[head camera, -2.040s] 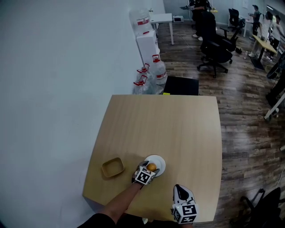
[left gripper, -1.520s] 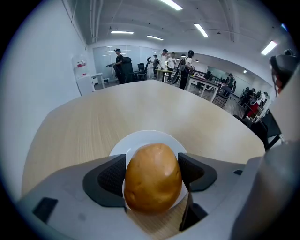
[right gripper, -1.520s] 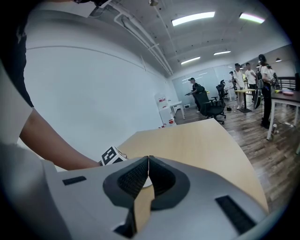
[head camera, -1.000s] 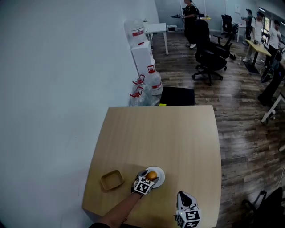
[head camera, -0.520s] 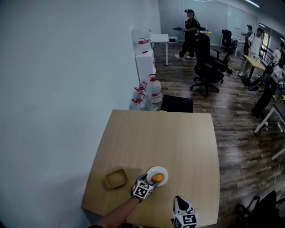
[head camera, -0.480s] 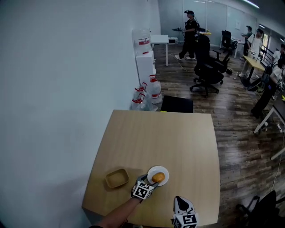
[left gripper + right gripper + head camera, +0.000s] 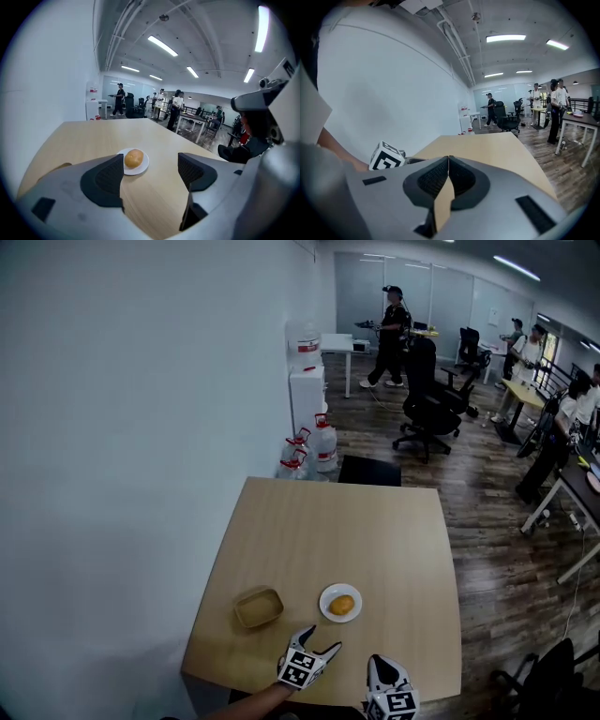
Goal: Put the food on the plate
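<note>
A golden bread roll (image 7: pixel 342 604) (image 7: pixel 133 158) lies on the small white plate (image 7: pixel 327 595) (image 7: pixel 143 165) near the front of the wooden table (image 7: pixel 356 531). My left gripper (image 7: pixel 316 653) (image 7: pixel 151 172) hovers open at the table's front edge, a short way back from the plate, with nothing between its jaws. The right gripper (image 7: pixel 381 668) (image 7: pixel 448 177) is shut and empty at the front edge, to the right of the left one. In the right gripper view the left gripper's marker cube (image 7: pixel 386 157) shows at the left.
A shallow wooden bowl (image 7: pixel 259 607) sits left of the plate. A white wall (image 7: pixel 122 456) runs along the table's left side. Water bottles (image 7: pixel 321 442) and a black box (image 7: pixel 370 471) stand beyond the far edge. Office chairs (image 7: pixel 427 409) and several people fill the back of the room.
My left gripper has let go of the roll, opened and pulled back toward the front edge. The roll stays on the plate. The head view has tilted up.
</note>
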A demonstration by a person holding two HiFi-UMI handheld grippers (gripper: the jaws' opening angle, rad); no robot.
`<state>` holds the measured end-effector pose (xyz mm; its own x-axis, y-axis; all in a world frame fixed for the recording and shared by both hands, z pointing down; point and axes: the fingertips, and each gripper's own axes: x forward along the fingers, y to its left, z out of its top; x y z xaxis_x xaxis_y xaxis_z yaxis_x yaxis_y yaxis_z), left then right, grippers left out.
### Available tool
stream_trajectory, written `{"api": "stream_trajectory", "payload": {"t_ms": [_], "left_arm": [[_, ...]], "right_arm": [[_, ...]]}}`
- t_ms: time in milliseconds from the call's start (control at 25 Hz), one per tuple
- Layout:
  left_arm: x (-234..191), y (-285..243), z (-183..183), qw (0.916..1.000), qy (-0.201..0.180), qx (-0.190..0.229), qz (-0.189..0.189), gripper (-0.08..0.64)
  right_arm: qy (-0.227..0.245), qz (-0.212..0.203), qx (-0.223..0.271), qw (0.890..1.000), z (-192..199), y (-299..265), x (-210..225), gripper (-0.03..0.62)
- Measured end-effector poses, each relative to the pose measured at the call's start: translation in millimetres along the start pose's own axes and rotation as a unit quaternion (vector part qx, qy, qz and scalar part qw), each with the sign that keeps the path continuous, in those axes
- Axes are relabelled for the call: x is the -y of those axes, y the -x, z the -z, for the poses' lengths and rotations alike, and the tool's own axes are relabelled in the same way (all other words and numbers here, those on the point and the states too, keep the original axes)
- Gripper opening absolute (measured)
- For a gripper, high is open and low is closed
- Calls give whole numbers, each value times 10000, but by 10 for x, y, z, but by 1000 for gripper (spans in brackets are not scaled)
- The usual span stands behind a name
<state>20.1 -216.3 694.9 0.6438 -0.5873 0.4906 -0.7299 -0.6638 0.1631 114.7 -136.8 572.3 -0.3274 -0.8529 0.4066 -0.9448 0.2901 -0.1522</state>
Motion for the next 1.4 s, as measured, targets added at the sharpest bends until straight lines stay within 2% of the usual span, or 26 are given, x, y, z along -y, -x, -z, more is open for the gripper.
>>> {"api": "stream_trajectory", "payload": {"t_ms": [160,400,520,640,920,1080,1400], "left_arm": [[189,513,-214,9984,96,523,-203,334],[379,1318,-474,9904,246,1328,-293,319],[376,1670,-534,9855,295,1605,-455,151],[429,1992,-519,9830,378,1691,-600,32],[314,2413,-480,9784,602,1789,-839,18],[327,2489,-534,9777,505,1872,-810,18],[365,2559,-632,9758,436,1995,-786,18]], "right_arm": [[128,154,145,9997,-63,195,-62,61],[306,220,246,9990,-96,402,-373,61],[338,217,355,9986,-140,505,-555,61],[431,190,551,9974,-202,687,-742,61],[694,172,918,9932,-367,798,-1174,61],[871,264,1059,9902,-403,841,-1268,61],[885,327,1134,9891,-438,907,-1352,60]]}}
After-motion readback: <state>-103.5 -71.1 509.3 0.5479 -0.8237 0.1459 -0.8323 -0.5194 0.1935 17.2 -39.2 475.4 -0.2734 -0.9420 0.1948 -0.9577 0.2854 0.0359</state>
